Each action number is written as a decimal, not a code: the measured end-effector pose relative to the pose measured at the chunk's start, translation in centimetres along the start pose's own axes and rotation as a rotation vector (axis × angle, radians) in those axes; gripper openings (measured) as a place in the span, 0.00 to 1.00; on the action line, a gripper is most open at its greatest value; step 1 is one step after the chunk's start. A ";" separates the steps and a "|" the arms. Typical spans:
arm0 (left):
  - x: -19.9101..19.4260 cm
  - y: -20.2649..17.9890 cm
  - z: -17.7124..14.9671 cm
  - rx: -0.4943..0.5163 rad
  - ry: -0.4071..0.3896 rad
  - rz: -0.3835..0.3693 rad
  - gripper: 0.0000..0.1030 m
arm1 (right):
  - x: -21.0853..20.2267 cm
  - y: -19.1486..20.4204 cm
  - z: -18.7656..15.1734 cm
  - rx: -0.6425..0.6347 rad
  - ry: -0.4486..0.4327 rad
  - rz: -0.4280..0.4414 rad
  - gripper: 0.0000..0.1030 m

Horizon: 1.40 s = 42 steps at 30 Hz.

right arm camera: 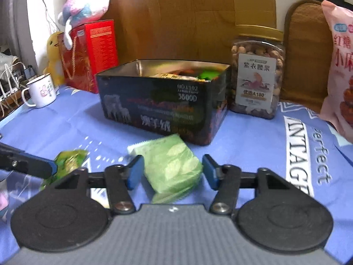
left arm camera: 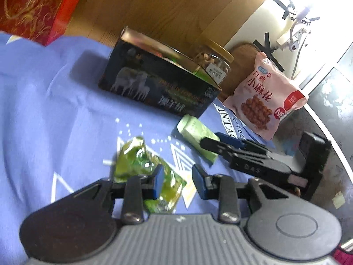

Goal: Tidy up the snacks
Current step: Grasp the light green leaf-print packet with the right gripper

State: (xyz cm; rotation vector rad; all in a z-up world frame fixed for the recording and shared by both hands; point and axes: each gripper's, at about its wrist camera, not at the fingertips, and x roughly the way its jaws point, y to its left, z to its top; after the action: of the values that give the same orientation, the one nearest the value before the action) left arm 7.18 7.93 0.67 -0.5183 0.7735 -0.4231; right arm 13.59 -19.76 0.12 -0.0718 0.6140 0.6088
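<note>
Nearest the right wrist camera, the right gripper (right arm camera: pixel 171 172) stands with its jaws spread to either side of a pale green leaf-printed packet (right arm camera: pixel 171 165) lying on the blue cloth (right arm camera: pixel 72 121) of the table; the pads do not press on it, so it is bracketed, not grasped. Further left, the left gripper (left arm camera: pixel 177 176) comes over a crumpled green wrapper snack (left arm camera: pixel 145 167) — its jaws are narrow but released, one pad (left arm camera: pixel 159 174) over the wrapper's edge and nothing clamped between them.

As a judgement, the task is partly done: the open dark tin (right arm camera: pixel 163 108) already holds several packets, green and yellow ones showing above its rim, while the two green snacks still lie loose on the cloth just in front of it. The pink bag (left arm camera: pixel 262 101) and the gold-lidded jar of nuts (right arm camera: pixel 257 75) stand beside the tin, perhaps also awaiting a place.

Readable writing: the tin shows "NO.1102", "3800D" and 澳羊绒 beside pale sheep — apparently a reused wool tin. The jar's label reads 紫衣腰果 and roughly "A180". The pink bag reads 红糖 小麻花. The cloth carries "perfect" and part of "VINTAGE". Print on the red box (right arm camera: pixel 97 50) at the back is too small to read
</note>
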 end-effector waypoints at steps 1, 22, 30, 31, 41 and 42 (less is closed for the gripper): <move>-0.1 -0.1 -0.2 -0.006 0.002 -0.007 0.28 | -0.7 0.0 -0.4 0.001 0.001 0.012 0.54; -4.4 -1.4 -6.9 0.000 0.038 -0.068 0.39 | -9.4 11.3 -9.7 -0.246 -0.003 0.352 0.61; -5.0 -0.4 -7.7 -0.020 0.049 -0.058 0.40 | -9.7 10.5 -9.9 -0.125 -0.006 0.269 0.68; -4.8 -0.7 -7.9 -0.013 0.057 -0.062 0.40 | -10.0 10.5 -10.2 -0.114 -0.008 0.260 0.68; -4.9 -1.5 -9.3 -0.006 0.089 -0.100 0.40 | -11.9 10.0 -11.5 -0.065 -0.002 0.151 0.56; -5.0 -1.5 -9.5 -0.009 0.092 -0.106 0.40 | -12.0 10.3 -11.6 -0.068 -0.001 0.157 0.53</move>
State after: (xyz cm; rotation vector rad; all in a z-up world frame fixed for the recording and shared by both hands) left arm -3.38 6.75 -1.44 -0.5532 0.8386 -0.5447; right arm -5.90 -20.21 -1.49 -0.0881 0.6017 0.7818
